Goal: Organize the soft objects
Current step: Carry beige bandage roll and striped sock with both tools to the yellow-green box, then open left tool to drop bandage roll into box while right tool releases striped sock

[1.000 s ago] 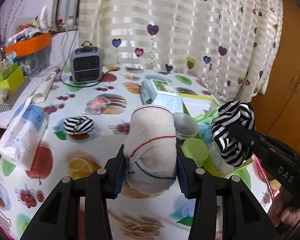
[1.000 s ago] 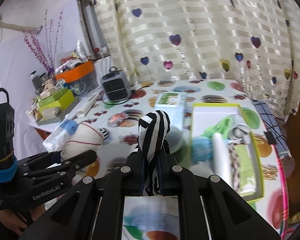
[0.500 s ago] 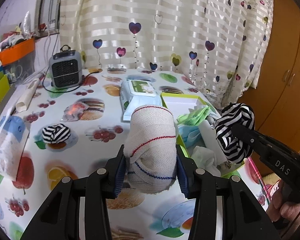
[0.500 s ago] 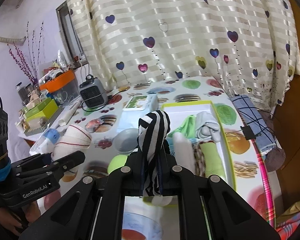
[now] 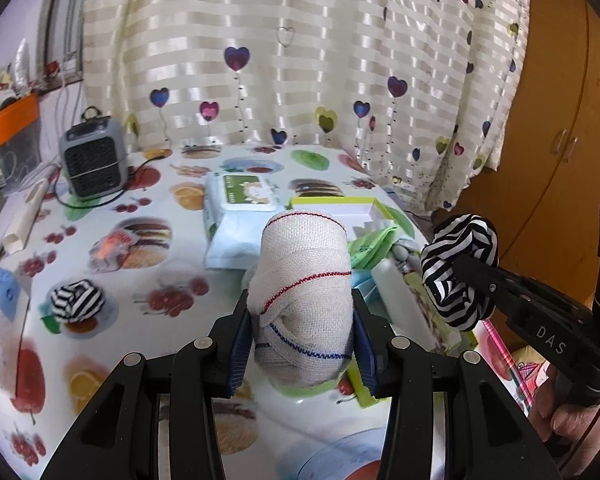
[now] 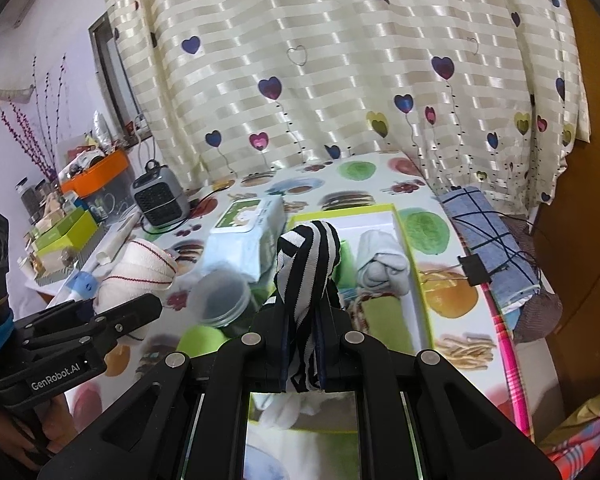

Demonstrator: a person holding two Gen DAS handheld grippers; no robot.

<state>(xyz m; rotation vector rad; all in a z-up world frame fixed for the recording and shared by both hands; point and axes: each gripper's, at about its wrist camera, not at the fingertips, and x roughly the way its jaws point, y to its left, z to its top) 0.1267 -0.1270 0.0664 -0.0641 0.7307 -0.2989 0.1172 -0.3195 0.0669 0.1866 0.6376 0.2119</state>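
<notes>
The bandage roll (image 5: 304, 300), cream with red and blue threads, is clamped upright between the blue pads of the left gripper (image 5: 302, 334), jaws held apart by its width, above the near left corner of the green box (image 6: 414, 268); the striped sock (image 6: 306, 280), a black-and-white bundle, is pinched in the right gripper (image 6: 302, 354), jaws narrowed onto it, and is held over the near end of the box; in the left wrist view the same sock (image 5: 458, 270) is seen to the right of the roll, apart from it. A second striped ball (image 5: 76, 300) is seen lying on the fruit-print tablecloth (image 5: 148, 248), well to the left of the box. Inside the box a white rolled sock (image 6: 380, 266), a green cloth (image 5: 374, 246) and other soft pieces are packed together; the far end of the box shows bare white. A wipes pack (image 5: 240, 216) lies just beside the box's left wall; a clear jar (image 6: 224, 298) and a green lid (image 6: 200, 342) stand near its near left corner. A grey heater (image 5: 94, 162) stands well beyond the box to the left, by the heart curtain (image 5: 300, 60); a checked cloth (image 6: 492, 240) is clipped at the table edge to the right of the box.
</notes>
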